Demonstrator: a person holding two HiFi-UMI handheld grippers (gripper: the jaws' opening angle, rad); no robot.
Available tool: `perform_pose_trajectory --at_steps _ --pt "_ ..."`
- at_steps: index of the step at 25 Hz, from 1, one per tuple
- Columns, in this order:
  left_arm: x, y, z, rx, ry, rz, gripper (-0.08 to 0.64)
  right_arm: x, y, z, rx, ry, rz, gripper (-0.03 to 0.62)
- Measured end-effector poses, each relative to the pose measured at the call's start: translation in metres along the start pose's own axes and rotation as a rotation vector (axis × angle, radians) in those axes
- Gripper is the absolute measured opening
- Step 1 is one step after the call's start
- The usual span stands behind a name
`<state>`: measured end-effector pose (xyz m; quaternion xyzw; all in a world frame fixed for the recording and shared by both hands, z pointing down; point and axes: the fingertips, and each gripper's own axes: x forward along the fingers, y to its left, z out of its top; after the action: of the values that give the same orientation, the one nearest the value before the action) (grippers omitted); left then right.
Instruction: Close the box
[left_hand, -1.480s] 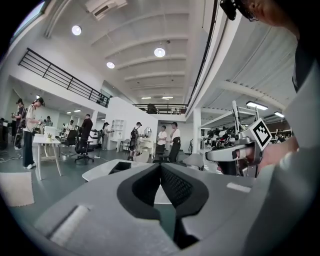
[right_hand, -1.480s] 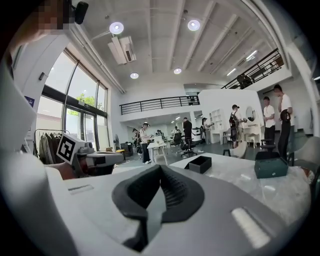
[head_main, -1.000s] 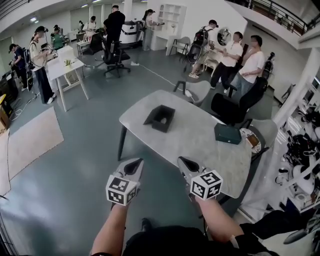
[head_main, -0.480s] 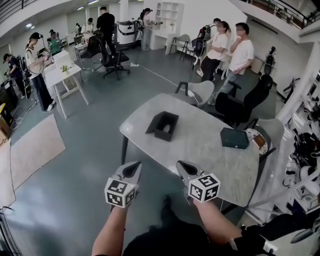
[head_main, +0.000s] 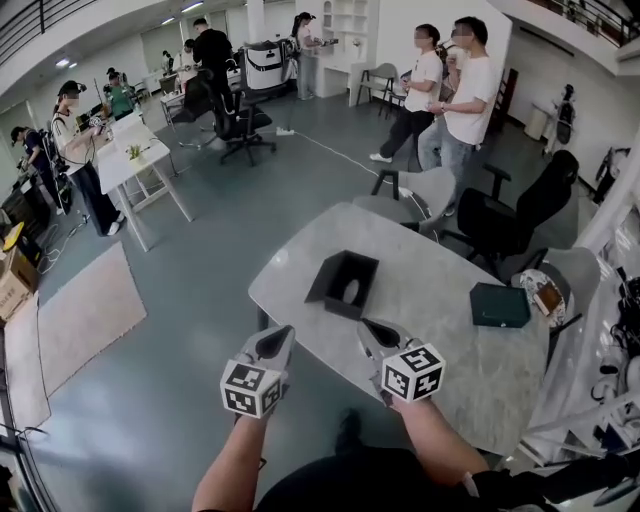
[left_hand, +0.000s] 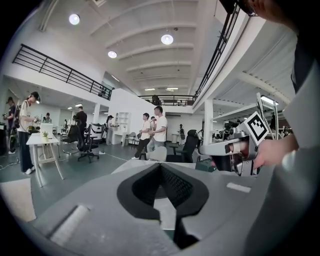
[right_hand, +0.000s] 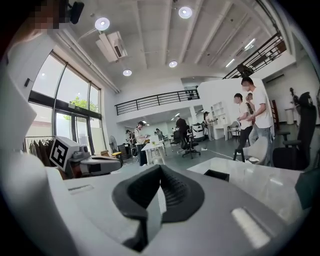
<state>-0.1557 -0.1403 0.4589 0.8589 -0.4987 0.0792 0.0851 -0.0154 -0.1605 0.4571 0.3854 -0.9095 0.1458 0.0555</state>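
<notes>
An open black box (head_main: 343, 283) sits on the near left part of the pale marble table (head_main: 440, 300), its lid flap raised at its left side. The same black box (right_hand: 217, 175) shows as a dark edge on the tabletop in the right gripper view. Both grippers hover at the table's near edge, well short of the box. My left gripper (head_main: 276, 340) is shut and holds nothing. My right gripper (head_main: 372, 327) is shut and empty as well. In the left gripper view the closed left gripper (left_hand: 161, 166) points over the table, with the right gripper (left_hand: 212, 148) beside it.
A dark green closed case (head_main: 499, 305) lies on the table's right part, a round patterned thing (head_main: 541, 295) beyond it. Grey and black chairs (head_main: 505, 220) stand behind the table. Two people (head_main: 455, 85) stand past the chairs. A white table (head_main: 135, 160) stands at the left.
The view has come nearer the table: the box and green case now sit lower and closer. The two standing people have walked left. Both grippers stay shut, side by side.
</notes>
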Motion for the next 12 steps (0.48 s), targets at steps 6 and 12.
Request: perform_pose_trajectory --at_steps 6,12 --pt "0.073 0.047 0.016 0.015 0.036 0.029 0.011 0.063 -0.047 0.019 -0.009 0.028 0.059 0.002" --pt "0.107 0.079 0.024 0.010 0.034 0.031 0.011 0.103 -0.061 0.030 -0.015 0.052 0.077 0.002"
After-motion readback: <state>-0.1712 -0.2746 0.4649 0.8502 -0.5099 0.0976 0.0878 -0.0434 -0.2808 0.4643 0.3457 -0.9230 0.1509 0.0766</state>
